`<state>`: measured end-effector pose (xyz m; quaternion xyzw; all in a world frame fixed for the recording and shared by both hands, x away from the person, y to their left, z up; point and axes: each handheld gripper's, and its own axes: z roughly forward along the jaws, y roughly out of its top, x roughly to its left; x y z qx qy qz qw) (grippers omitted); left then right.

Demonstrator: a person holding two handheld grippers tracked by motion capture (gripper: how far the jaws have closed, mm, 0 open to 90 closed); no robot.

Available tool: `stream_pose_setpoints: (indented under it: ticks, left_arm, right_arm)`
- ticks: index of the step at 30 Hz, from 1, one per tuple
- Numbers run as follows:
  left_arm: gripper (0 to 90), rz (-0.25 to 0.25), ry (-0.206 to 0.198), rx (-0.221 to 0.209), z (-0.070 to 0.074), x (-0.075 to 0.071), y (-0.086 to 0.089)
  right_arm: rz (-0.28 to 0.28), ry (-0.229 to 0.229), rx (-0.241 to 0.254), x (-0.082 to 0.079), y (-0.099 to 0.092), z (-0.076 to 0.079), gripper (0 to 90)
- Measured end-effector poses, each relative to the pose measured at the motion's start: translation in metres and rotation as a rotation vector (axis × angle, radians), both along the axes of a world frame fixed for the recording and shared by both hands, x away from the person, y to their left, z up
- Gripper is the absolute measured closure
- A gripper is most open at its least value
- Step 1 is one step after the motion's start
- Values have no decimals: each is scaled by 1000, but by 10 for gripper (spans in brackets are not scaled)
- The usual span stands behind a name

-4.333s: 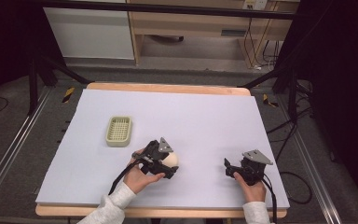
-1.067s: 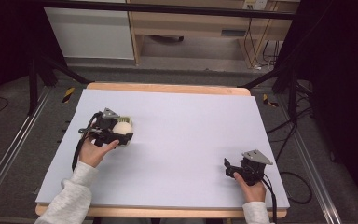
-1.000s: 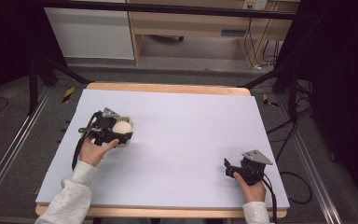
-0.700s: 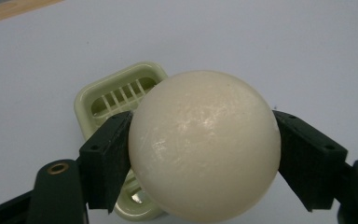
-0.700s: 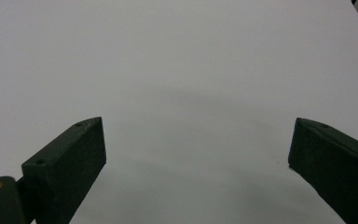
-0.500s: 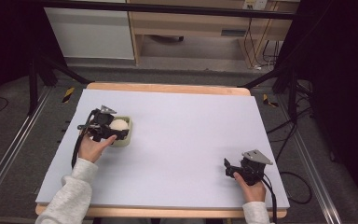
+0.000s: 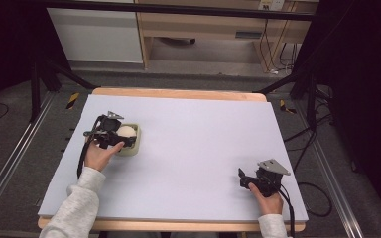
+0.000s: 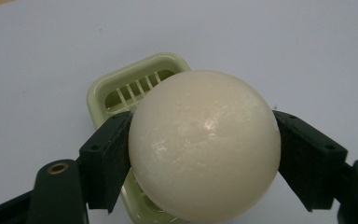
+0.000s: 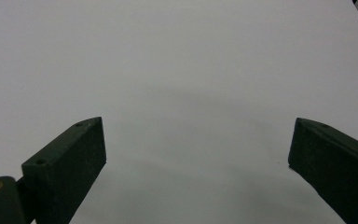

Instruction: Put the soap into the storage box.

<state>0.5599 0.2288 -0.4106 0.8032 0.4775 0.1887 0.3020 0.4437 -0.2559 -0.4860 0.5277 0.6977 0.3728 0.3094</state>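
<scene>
My left hand-held gripper (image 8: 204, 158) clamps a cream ball (image 8: 204, 144) between both jaws. Under it I see a pale green tray (image 8: 121, 93) on the bench (image 8: 284, 46).

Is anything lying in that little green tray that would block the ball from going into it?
Nothing visible. The left gripper holds the ball over the tray, and the slotted part of the tray floor that shows past the ball is bare. The ball hides the rest of the tray.
</scene>
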Motion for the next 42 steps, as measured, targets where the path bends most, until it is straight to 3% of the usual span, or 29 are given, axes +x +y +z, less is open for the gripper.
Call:
stream_pose_setpoints:
  ticks: [21, 42]
  left_arm:
    - [241, 25, 20, 11, -12, 12, 5]
    - [241, 23, 43, 29, -21, 15, 4]
  right_arm:
    - [0, 1, 0, 0, 0, 0, 44]
    - [1, 0, -1, 0, 0, 0, 44]
